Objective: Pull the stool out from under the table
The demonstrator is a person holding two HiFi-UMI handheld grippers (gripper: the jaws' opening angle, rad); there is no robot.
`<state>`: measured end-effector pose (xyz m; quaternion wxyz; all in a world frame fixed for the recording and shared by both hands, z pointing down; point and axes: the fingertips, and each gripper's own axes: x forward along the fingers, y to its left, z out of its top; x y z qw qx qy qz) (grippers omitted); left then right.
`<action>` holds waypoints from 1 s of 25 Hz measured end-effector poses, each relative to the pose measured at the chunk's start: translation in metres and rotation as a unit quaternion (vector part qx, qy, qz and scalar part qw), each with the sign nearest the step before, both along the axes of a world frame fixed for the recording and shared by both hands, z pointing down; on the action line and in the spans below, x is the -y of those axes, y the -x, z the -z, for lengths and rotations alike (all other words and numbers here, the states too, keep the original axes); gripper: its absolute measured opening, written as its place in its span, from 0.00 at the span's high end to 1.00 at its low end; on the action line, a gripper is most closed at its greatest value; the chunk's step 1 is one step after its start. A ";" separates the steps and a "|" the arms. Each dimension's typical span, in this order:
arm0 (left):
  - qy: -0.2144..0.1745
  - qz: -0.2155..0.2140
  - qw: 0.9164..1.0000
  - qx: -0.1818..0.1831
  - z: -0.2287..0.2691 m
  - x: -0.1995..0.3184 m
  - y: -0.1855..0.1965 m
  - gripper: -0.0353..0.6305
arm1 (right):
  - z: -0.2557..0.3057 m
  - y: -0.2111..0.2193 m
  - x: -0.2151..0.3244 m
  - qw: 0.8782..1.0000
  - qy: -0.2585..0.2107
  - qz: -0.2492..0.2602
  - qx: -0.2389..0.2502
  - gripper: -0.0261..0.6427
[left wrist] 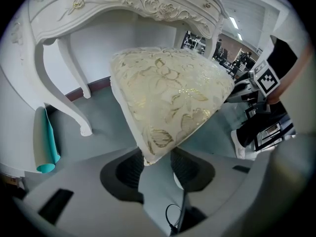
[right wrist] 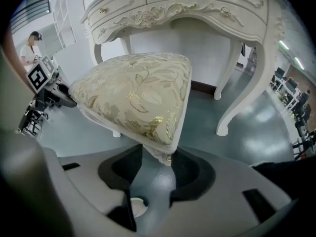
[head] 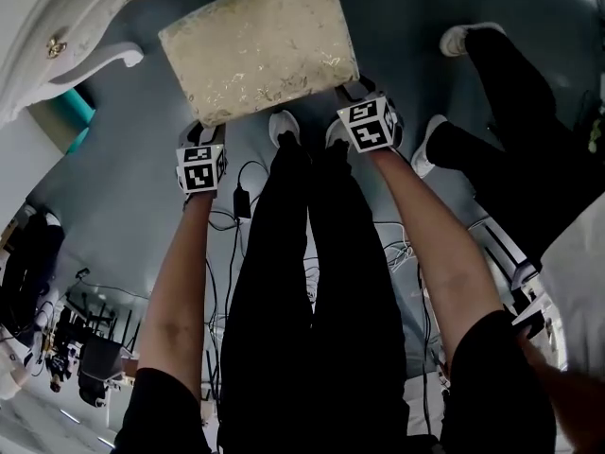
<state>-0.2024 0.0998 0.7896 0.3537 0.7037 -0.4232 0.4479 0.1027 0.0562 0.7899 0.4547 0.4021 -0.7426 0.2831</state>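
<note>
**Stool [head: 260, 50] gripped at both near corners, in front of the table**

Stool: cream seat with a gold leaf pattern and a white carved frame. It stands on the grey floor [head: 123, 187], between you and the white ornate table [head: 85, 36]. From the head view the seat looks clear of the table top, with its far left corner just beside the table's curved edge. Can't tell whether the far edge is under the table's front rail.

Left claw [head: 196, 135]: closed on the stool's near left corner. In the left gripper view the corner of the stool [left wrist: 168, 98] sits wedged between the two dark pads [left wrist: 129, 169] of the left claw [left wrist: 153, 164], one pad against each side.

Right claw [head: 364, 97]: closed on the near right corner. In the right gripper view the carved corner of the stool [right wrist: 133, 93] drops between the pads of the right claw [right wrist: 157, 162], both in contact.

Both claws point steeply down, with your forearms about parallel and one on each side of your legs.

Around it:
- The table's curved legs [right wrist: 242, 83] stand behind the stool in both gripper views.
- A teal roll [left wrist: 47, 142] stands by the table leg on the left.
- Cables [head: 236, 197] lie on the floor by your feet.
- A second person's legs and white shoes [head: 454, 41] are off to the right of the stool.
</note>
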 end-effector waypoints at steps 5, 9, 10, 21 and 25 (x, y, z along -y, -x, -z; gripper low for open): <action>0.004 0.000 1.000 0.004 0.008 -0.023 -0.005 0.67 | 0.005 -0.005 -0.024 1.000 0.003 0.010 -0.003 0.68; 0.001 0.003 1.000 0.001 0.007 -0.032 -0.005 0.67 | 0.005 -0.007 -0.037 1.000 0.003 0.020 -0.006 0.68; 0.001 0.004 1.000 0.000 0.006 -0.035 -0.005 0.67 | 0.004 -0.006 -0.040 1.000 0.003 0.021 -0.006 0.68; 0.028 0.006 1.000 0.007 0.001 -0.092 -0.009 0.67 | -0.002 -0.008 -0.089 0.999 0.022 0.042 0.000 0.68; 0.028 0.013 0.999 0.005 -0.002 -0.107 -0.013 0.68 | -0.002 -0.011 -0.099 0.999 0.021 0.048 0.002 0.68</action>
